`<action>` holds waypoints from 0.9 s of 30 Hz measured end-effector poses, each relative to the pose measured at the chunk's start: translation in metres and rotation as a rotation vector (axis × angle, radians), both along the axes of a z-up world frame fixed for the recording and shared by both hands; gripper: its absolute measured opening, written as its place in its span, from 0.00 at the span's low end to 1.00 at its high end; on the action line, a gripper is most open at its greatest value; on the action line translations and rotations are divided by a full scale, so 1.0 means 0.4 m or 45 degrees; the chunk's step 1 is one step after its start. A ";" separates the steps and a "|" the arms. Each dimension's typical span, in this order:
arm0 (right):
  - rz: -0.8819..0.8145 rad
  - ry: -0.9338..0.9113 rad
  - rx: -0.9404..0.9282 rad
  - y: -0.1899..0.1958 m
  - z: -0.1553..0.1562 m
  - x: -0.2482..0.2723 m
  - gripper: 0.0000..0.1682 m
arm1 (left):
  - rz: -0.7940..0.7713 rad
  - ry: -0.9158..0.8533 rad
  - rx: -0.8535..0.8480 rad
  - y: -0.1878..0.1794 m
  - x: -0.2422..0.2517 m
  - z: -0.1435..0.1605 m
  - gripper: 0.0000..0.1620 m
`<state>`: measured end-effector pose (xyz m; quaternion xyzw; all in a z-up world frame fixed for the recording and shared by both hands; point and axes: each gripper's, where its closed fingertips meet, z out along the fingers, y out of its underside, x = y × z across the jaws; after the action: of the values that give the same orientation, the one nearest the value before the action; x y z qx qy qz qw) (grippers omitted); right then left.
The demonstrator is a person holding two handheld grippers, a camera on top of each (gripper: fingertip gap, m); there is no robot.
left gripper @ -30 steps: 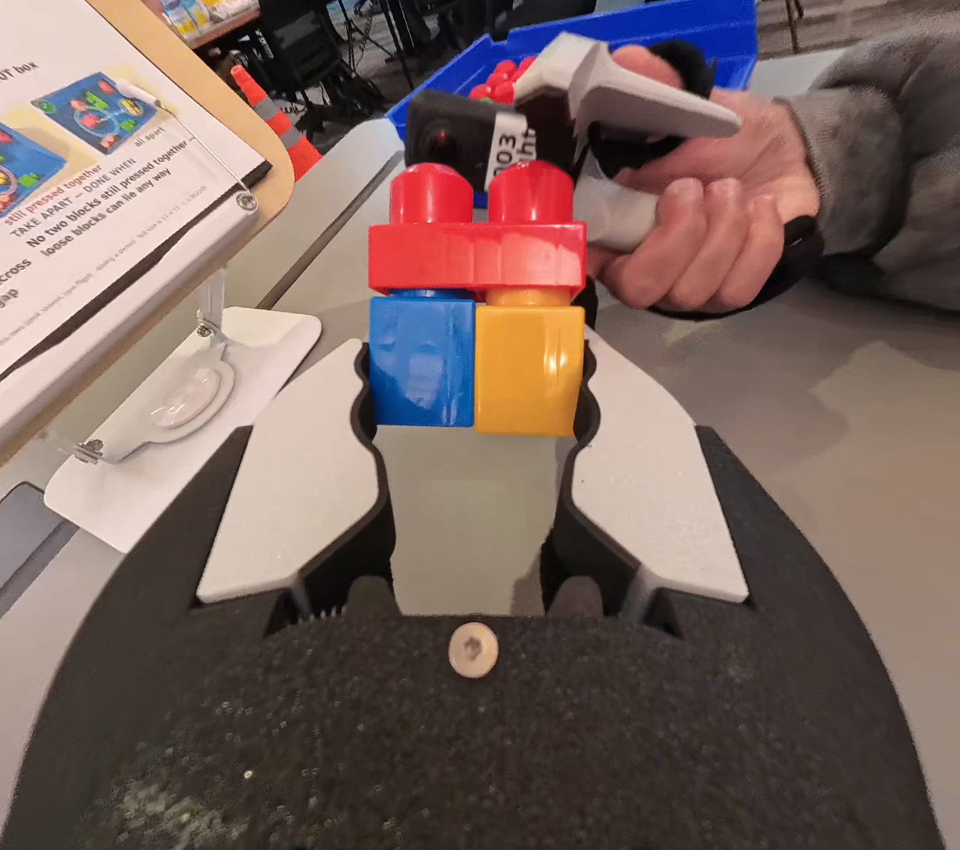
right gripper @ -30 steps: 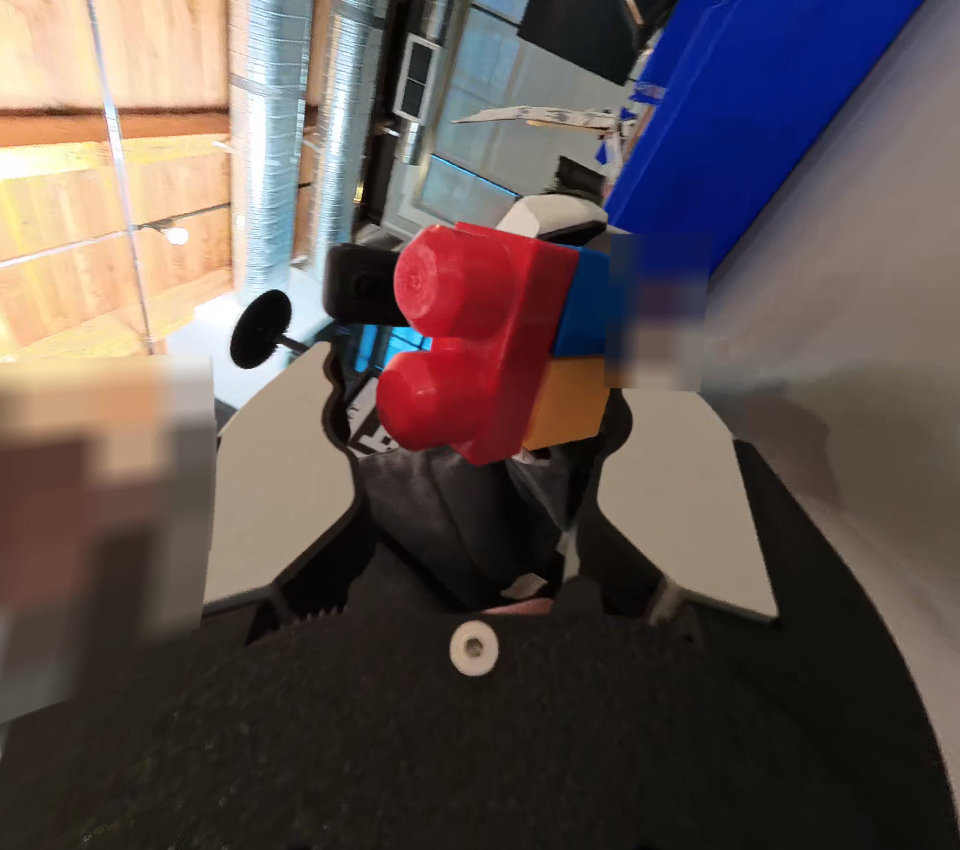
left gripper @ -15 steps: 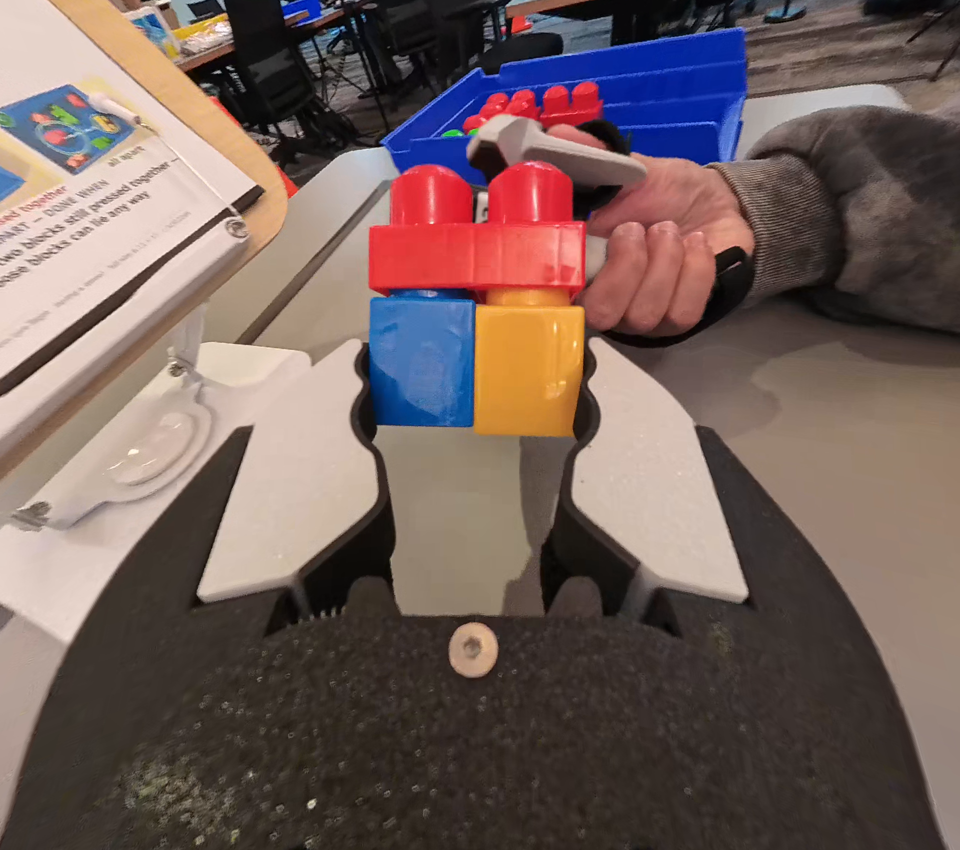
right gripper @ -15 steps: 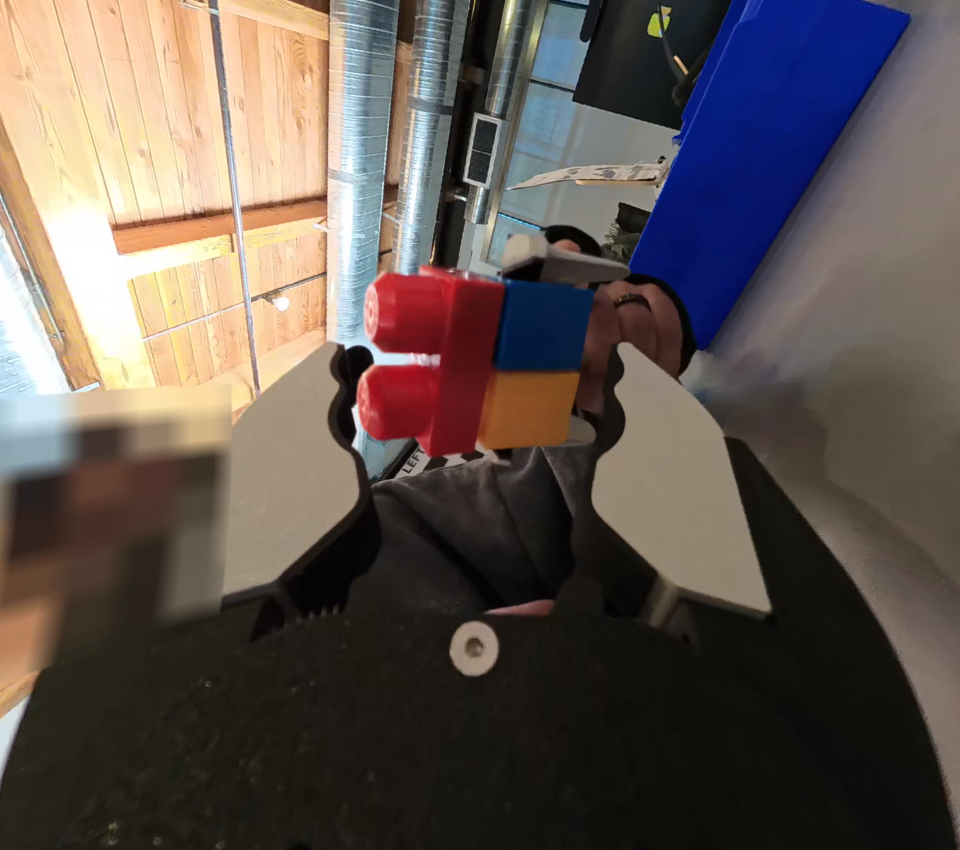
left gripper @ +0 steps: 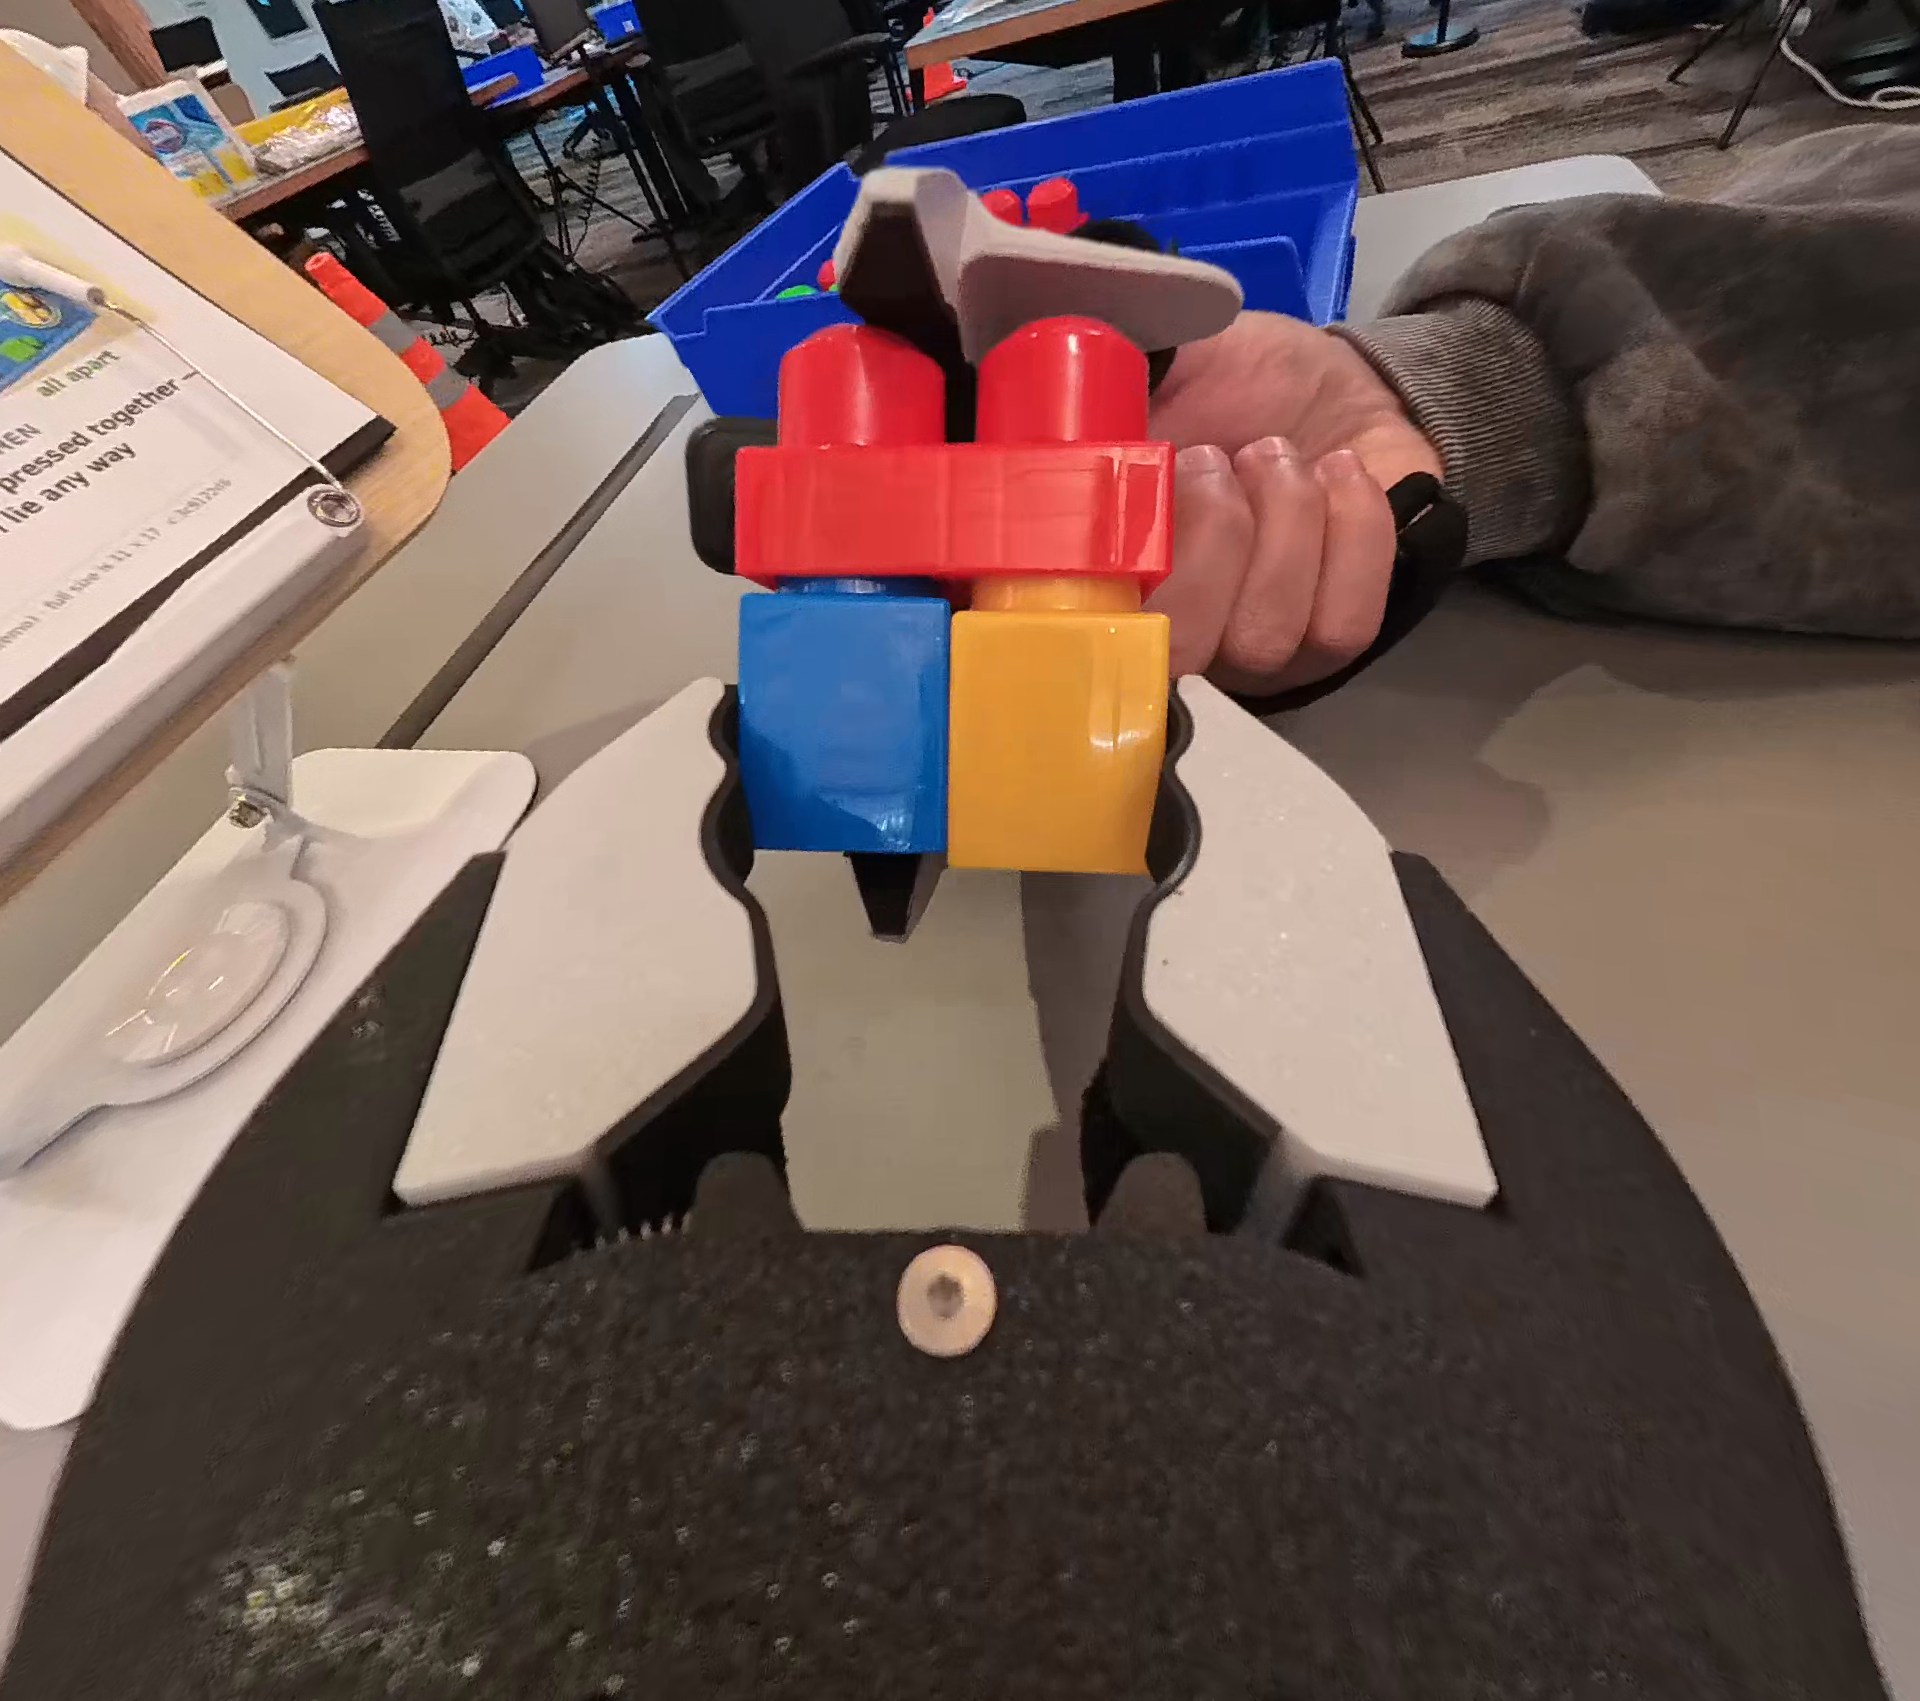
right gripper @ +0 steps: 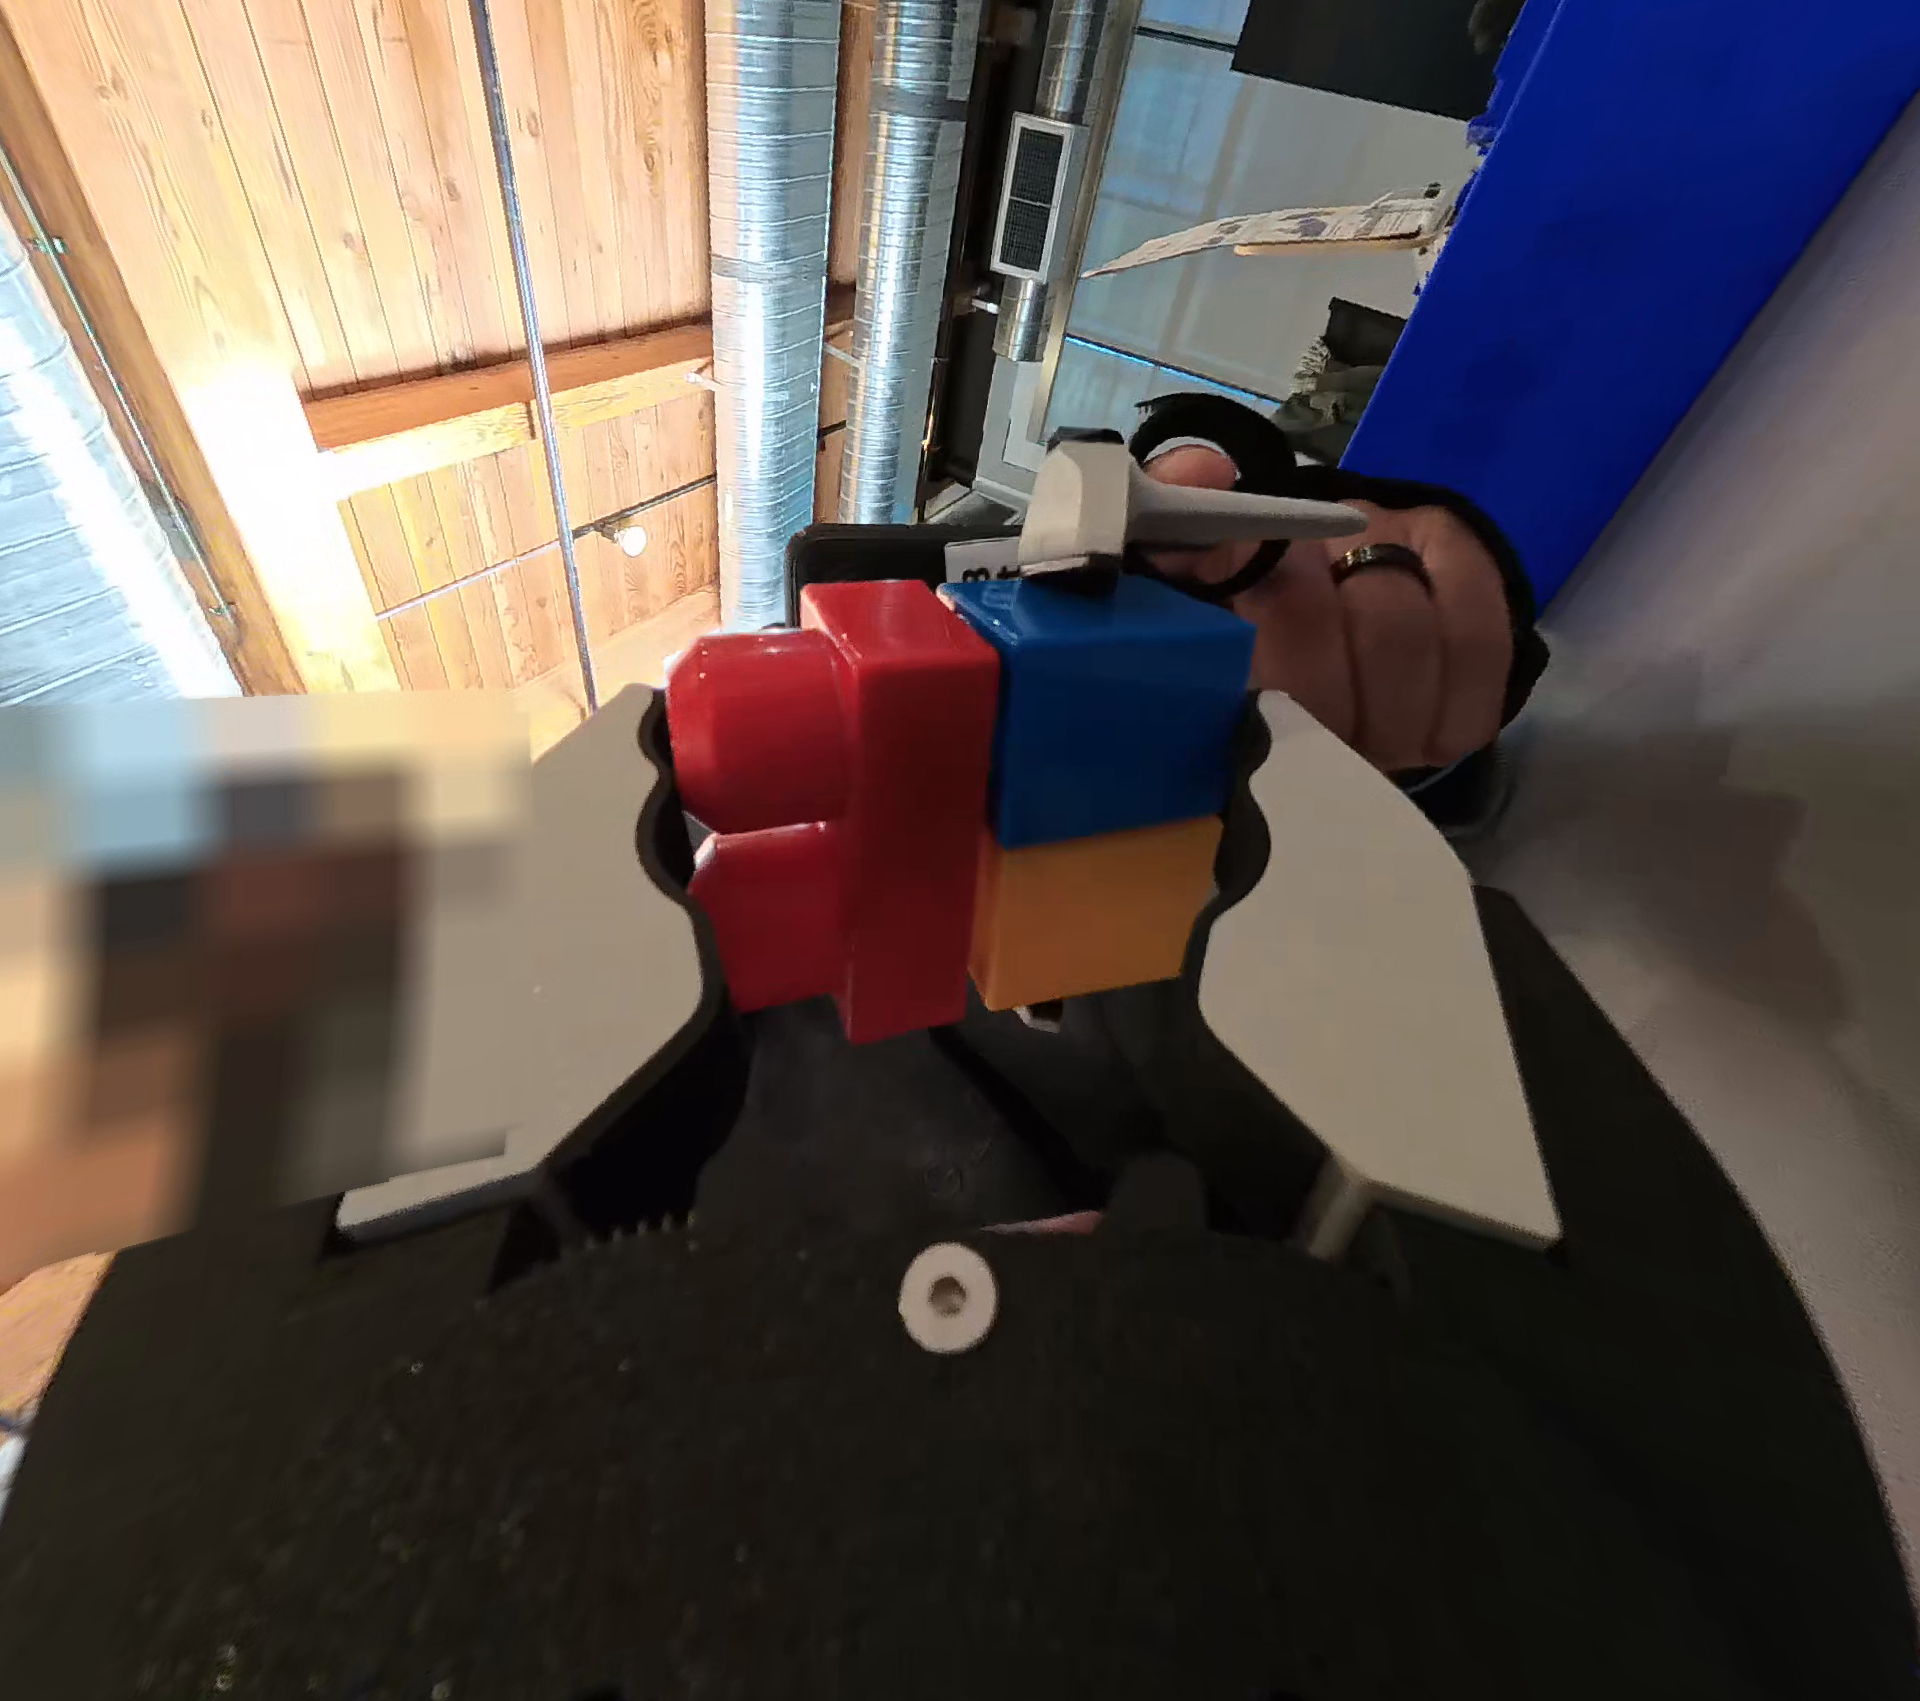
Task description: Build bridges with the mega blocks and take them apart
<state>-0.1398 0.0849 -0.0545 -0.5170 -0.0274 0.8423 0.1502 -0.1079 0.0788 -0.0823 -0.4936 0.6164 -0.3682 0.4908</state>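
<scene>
- My left gripper (left gripper: pixel 951 778) is clamping the blue block (left gripper: pixel 842 721) and yellow block (left gripper: pixel 1055 737) between its fingertips.
- My right gripper (right gripper: pixel 951 830) is closing around the red block (right gripper: pixel 831 810) capping them; contact unclear.

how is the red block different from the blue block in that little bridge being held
The red block is wide and low with two studs on top; the blue block is a narrow, taller cube. The red block sits on top, spanning both the blue and yellow block; the blue block is one of the two supports beneath. The left tongs squeeze the blue block's side, not the red's. Both are glossy plastic, pressed together.
</scene>
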 end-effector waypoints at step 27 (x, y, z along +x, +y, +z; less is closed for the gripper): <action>-0.020 -0.116 0.094 -0.026 -0.020 -0.010 0.63 | 0.046 0.074 0.133 0.003 -0.010 -0.023 0.46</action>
<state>-0.1438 0.0744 -0.0623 -0.5490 -0.0613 0.8151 0.1744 -0.1118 0.0800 -0.0914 -0.4889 0.6398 -0.3121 0.5042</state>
